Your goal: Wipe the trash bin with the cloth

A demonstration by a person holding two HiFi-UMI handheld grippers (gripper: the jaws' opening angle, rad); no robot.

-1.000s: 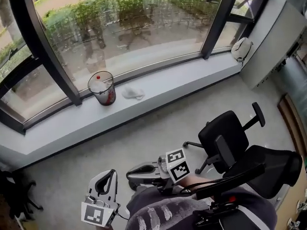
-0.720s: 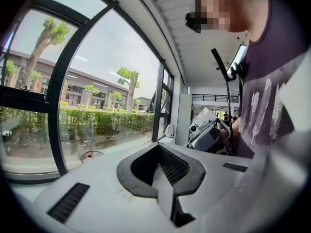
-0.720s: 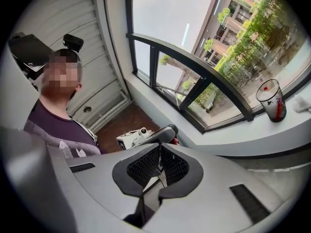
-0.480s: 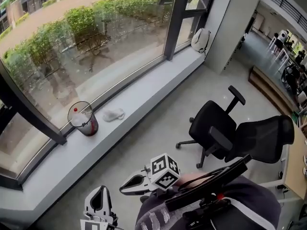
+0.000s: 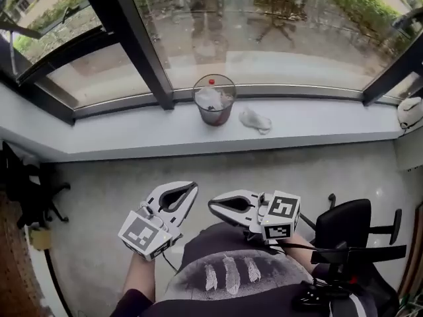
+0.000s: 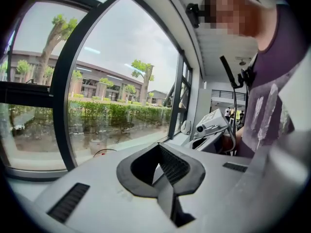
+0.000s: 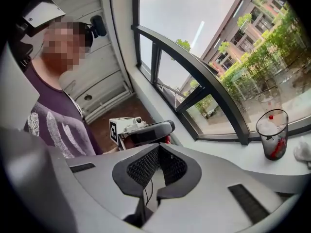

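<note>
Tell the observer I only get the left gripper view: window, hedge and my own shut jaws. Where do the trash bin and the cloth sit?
Observer: In the head view the trash bin stands on the window sill, and the cloth lies on the sill just to its right.
Operator: Is my other gripper carrying anything?
Observer: No. The right gripper view shows the right gripper with its jaws together and nothing between them.
Operator: What's the bin like?
Observer: The right gripper view shows clear walls, with white crumpled stuff and something red inside.
</note>
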